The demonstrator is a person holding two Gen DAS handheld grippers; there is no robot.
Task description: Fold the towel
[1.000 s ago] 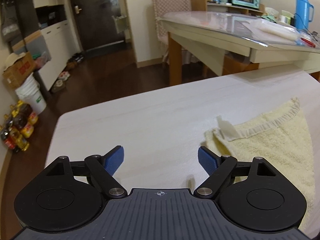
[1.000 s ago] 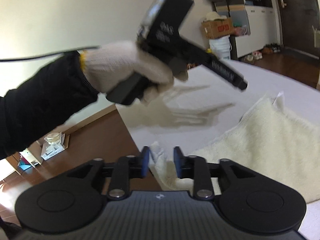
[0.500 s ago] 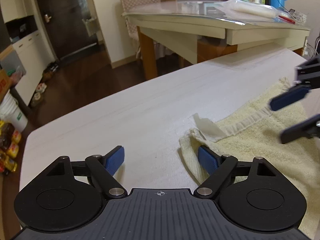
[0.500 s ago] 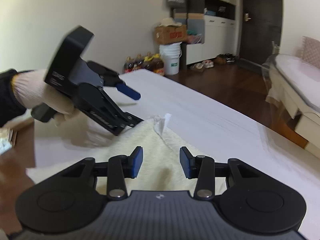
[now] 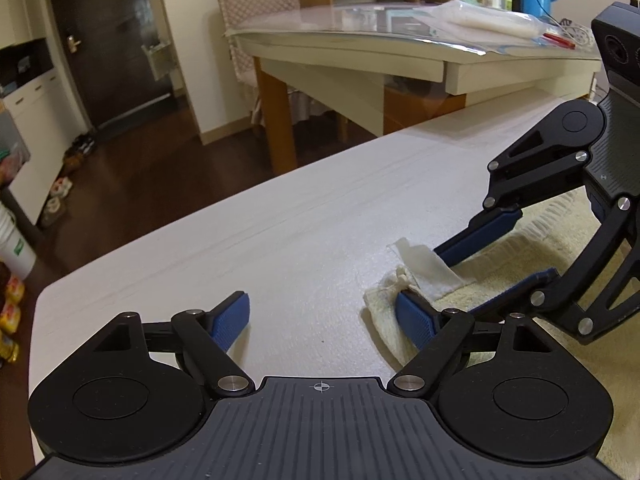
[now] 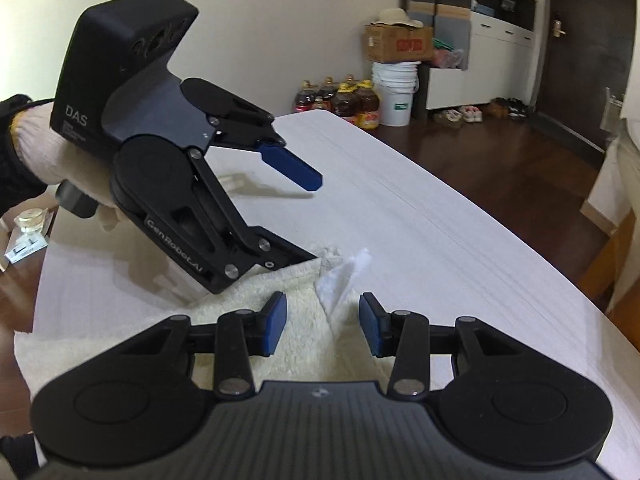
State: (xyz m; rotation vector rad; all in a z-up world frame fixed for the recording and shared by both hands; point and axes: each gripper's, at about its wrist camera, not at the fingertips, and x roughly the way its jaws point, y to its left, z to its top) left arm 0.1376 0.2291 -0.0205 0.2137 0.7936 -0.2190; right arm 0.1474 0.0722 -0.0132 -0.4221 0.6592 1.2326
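Note:
A cream terry towel [image 5: 532, 264] lies flat on the white table [image 5: 280, 216], with a white label [image 5: 424, 264] sticking up at its near corner. My left gripper [image 5: 324, 316] is open; its right finger rests at the towel's corner edge. My right gripper [image 6: 322, 330] is open, low over the same corner, with the label [image 6: 340, 280] just ahead between its fingers. In the left wrist view the right gripper [image 5: 492, 256] comes in from the right, straddling the towel's hem. In the right wrist view the left gripper [image 6: 304, 216] sits at the towel [image 6: 248, 304] corner.
A wooden dining table [image 5: 400, 52] with a plastic cover, an oven and a blue flask stands beyond. Oil bottles [image 6: 340, 100], a white bucket [image 6: 394, 96] and a cardboard box [image 6: 396, 44] are on the floor past the table's edge.
My right gripper let go of the towel, opened and swung across to the labelled corner. My left gripper closed in on that same corner, its right finger now at the towel's edge.

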